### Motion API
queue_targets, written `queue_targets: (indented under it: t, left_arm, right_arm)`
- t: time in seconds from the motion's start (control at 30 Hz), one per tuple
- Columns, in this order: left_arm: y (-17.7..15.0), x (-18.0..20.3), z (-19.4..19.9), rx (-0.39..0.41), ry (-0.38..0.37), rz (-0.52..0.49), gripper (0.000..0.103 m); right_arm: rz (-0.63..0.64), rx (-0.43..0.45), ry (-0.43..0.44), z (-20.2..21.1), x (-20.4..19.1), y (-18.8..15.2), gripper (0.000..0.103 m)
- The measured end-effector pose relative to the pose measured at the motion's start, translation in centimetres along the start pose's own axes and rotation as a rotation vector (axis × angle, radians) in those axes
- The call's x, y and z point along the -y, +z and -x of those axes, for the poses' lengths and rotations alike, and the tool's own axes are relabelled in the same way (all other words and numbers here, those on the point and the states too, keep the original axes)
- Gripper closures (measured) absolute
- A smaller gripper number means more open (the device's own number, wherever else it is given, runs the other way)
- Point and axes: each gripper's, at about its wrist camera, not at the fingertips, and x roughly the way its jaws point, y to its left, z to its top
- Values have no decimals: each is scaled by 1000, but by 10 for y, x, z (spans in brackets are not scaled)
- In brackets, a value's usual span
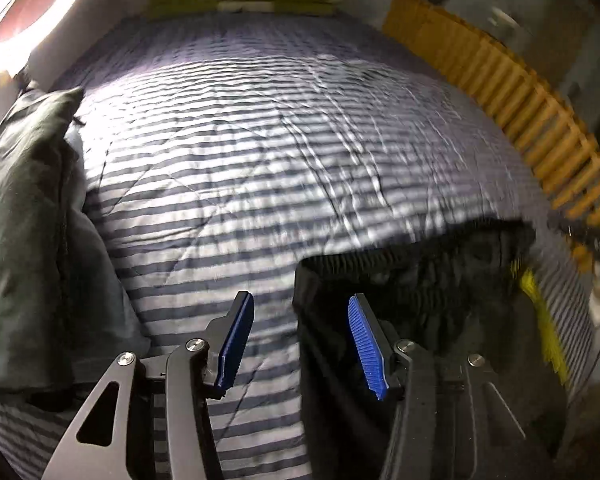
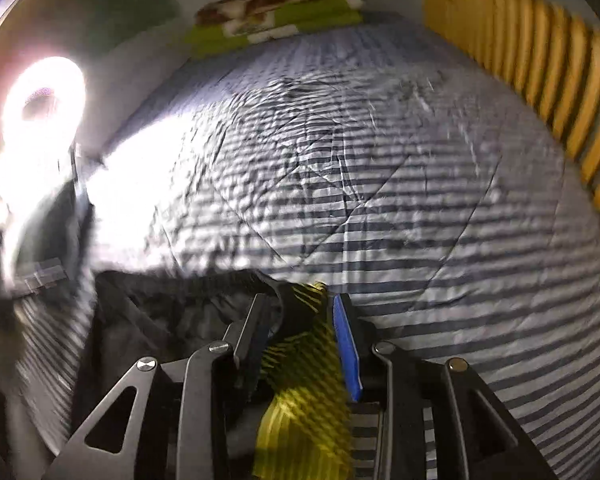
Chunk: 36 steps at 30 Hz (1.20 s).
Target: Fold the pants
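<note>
Black pants (image 1: 440,280) with a yellow side stripe (image 1: 540,312) lie on the striped bed cover (image 1: 260,140), their ribbed waistband facing away from me. My left gripper (image 1: 300,298) hovers over the pants' left edge with its blue pads (image 1: 368,344) wide apart; the edge runs between them and neither pad presses on it. In the right wrist view the pants (image 2: 160,312) spread out to the left. My right gripper (image 2: 298,300) straddles the yellow stripe (image 2: 304,400), its jaws partly apart and the fabric lying loose between them.
A dark green pillow (image 1: 24,200) lies at the bed's left side. A folded green and brown blanket (image 2: 276,12) sits at the far end. A yellow slatted rail (image 2: 540,60) lines the right side. A bright ring light (image 2: 40,100) glares at the left.
</note>
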Motion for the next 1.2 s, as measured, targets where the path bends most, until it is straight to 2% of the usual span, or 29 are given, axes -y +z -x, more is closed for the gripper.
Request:
queue_targets:
  t: [0.1,0.2,0.33,0.4,0.43,0.47,0.5,0.57,0.67,0.77,0.83,0.87,0.9,0.93,1.0,1.07,1.1,1.17,1.2]
  left_arm:
    - [-16,8,-13,-30,-5,-66,50]
    - [-22,25,-29,-28,42,-141,50]
    - [-14,41,-48,-9,33,-187,49]
    - [-11,47,-58,2,59,-214,51]
    - [-9,47,-63,-2,59,-215,55]
    - [-9,47,-67,-5,61,-210,75]
    - [-8,45,-69,-11,68,-196,85]
    - [-5,40,-72,-10,48,-172,85]
    - [-5,39,-70,0,47,-176,95]
    - [-4,41,-71,0,65,-183,96]
    - [0,37,-69,0,59,-153,96]
    - [4,30,-66,6,36,-109,96]
    - [8,25,-64,14,25,-78,96]
    - [12,19,-60,27,24,-45,97]
    - [21,3,-51,56,28,17,97]
    - [26,-10,-48,64,39,57,97]
    - [28,-18,-53,43,27,88,97]
    - [25,-21,-60,17,42,84,96]
    - [24,-21,-61,18,43,76,92]
  right_arm:
    - [88,-14,-48,-12,-6,-7,73]
    - [152,-19,-74,-30,-7,-14,73]
    - [146,-27,-9,-51,-2,-15,73]
    - [180,-30,-18,-58,-6,-15,72]
    - [198,-26,-24,-63,-8,-14,72]
    - [208,-22,-25,-65,-9,-13,72]
    - [216,-19,-29,-68,-10,-12,72]
    - [219,-14,-22,-74,-11,-9,71]
    - [221,-23,8,-83,-11,-3,64]
    - [197,-24,36,-90,-7,2,57]
    - [171,-22,35,-95,-4,5,57]
    - [167,-38,13,-101,-4,5,63]
    - [170,-53,-6,-106,-6,5,83]
    - [181,-74,-21,-111,-8,5,87]
    - [196,-60,-50,-111,-12,7,95]
    - [171,-40,-94,-108,-10,13,97]
    - [145,-35,-112,-107,-6,16,97]
    - [126,-50,-107,-109,0,20,97]
    - [129,-65,-90,-109,2,21,95]
